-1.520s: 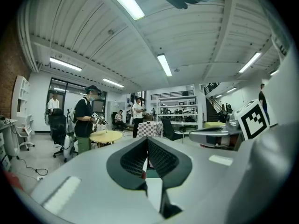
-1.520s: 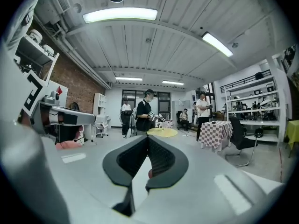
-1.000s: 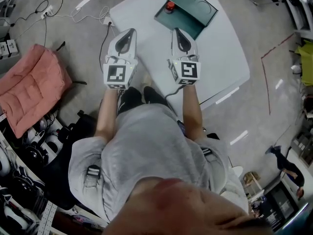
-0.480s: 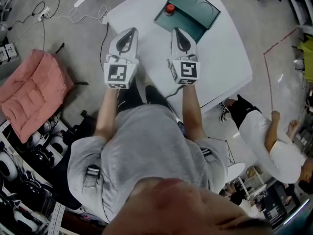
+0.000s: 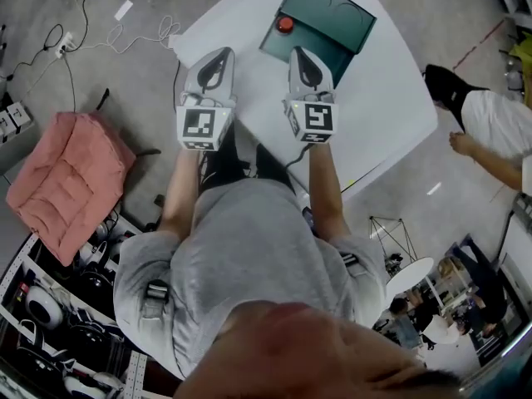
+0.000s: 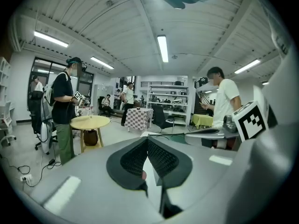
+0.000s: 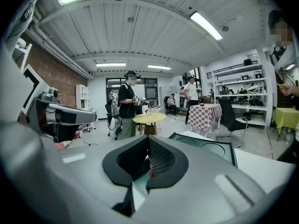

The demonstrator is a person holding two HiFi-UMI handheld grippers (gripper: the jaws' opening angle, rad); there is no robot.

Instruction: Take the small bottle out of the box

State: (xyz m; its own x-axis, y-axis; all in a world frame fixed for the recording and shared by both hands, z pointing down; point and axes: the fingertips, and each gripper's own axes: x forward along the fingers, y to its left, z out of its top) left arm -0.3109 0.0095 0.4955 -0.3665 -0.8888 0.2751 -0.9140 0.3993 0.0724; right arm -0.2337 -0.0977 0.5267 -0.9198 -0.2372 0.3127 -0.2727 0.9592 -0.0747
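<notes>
**Green box on the counter, both pairs of jaws together**

We hold the left gripper [image 5: 218, 56] and the right gripper [image 5: 302, 54] side by side over the near part of the white counter [image 5: 391, 98]. Both point away from us toward the dark green box [image 5: 337, 15]. From above, the right gripper's tip reaches the box's near edge, and in the right gripper view the box lies ahead, a little to the right. The left gripper sits off to the box's left.

In the left gripper view the jaws meet at their tips and hold nothing. In the right gripper view the jaws are likewise pressed together and empty.

The small bottle [image 5: 285, 25] stands inside the box, in its near left corner, and only its red top shows from above. Two faint round outlines mark the box floor.

Off the counter, a pink cushion [image 5: 71, 181] lies on the floor at our left, near loose cables [image 5: 83, 32]. A person in a white shirt [image 5: 499, 127] stands beyond the counter's right edge.
</notes>
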